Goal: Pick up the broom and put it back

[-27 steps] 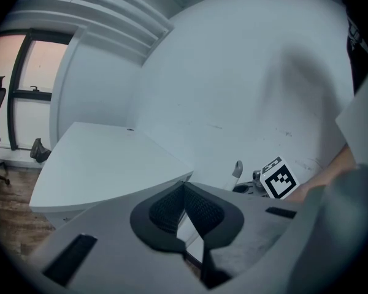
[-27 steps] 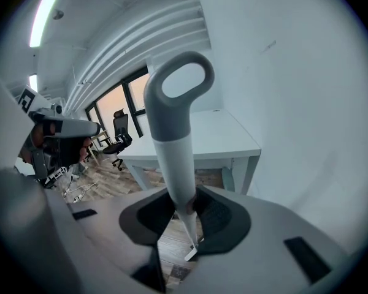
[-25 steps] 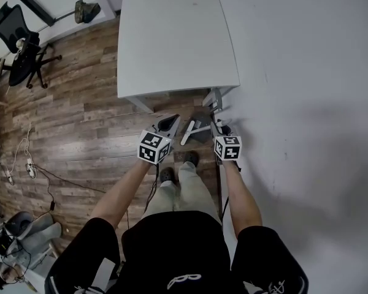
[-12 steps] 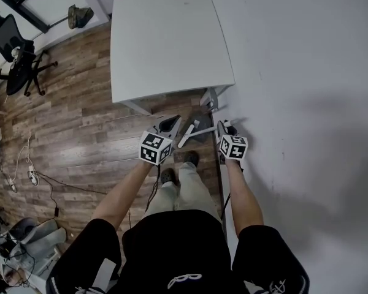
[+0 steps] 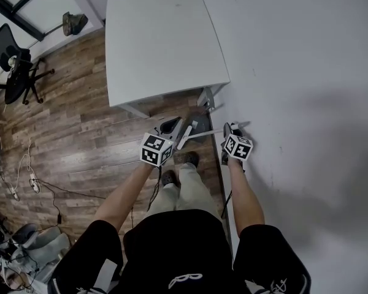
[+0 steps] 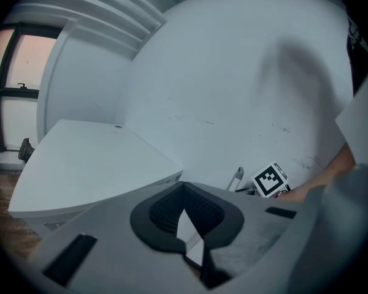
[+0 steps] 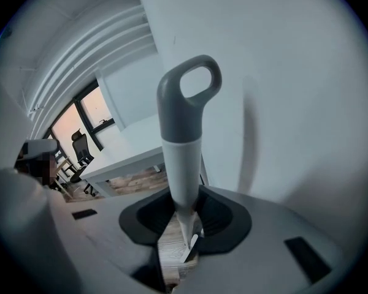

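The broom handle (image 7: 183,158) is white with a grey loop at its top. It stands up between the jaws of my right gripper (image 7: 184,225), which is shut on it. In the head view the right gripper (image 5: 229,131) is close to the white wall, at the table's near right corner. My left gripper (image 5: 172,127) hovers to its left over the wood floor. A white bar (image 5: 187,135) slants beside it, above a dark grey dustpan (image 5: 200,120). In the left gripper view a white strip shows in the narrow gap of the left gripper (image 6: 187,225); a grip is unclear.
A white table (image 5: 165,48) stands straight ahead. The white wall (image 5: 306,103) runs along the right. The person's shoes (image 5: 178,167) are just behind the grippers. An office chair (image 5: 15,72) and floor cables (image 5: 30,182) lie far left.
My right gripper has moved right, toward the wall, and rolled with the broom handle in it. The left gripper has barely shifted.
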The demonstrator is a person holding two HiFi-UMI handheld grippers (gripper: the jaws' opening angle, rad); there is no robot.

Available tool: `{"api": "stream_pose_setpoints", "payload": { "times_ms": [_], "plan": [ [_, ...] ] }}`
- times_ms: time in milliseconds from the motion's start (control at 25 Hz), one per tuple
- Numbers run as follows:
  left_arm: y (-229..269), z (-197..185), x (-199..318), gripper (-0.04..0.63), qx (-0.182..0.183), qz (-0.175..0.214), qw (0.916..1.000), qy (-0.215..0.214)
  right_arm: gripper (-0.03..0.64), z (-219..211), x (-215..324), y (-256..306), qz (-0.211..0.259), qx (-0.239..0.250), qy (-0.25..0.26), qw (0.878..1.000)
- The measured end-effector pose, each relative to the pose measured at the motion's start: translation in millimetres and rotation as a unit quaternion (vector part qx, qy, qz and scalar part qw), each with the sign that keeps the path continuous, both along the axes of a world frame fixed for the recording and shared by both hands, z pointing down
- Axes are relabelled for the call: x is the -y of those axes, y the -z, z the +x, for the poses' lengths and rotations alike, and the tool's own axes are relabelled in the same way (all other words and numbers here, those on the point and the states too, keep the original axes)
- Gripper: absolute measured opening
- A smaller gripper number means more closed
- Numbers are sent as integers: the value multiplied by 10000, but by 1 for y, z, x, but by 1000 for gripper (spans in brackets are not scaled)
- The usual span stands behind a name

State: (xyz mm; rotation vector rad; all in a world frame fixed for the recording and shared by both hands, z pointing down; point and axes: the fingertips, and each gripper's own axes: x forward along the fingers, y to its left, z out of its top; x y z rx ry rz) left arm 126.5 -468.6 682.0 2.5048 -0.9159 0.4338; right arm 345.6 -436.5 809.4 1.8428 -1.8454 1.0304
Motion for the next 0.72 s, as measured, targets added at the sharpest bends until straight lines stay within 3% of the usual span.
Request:
{"api": "stream_pose_setpoints", "payload": {
  "times_ms": [720],
  "plan": [
    [11,7,-27,17,13,51,9998,-182,156,15,-47,-9,-357,276,-494,9978]
  ]
}}
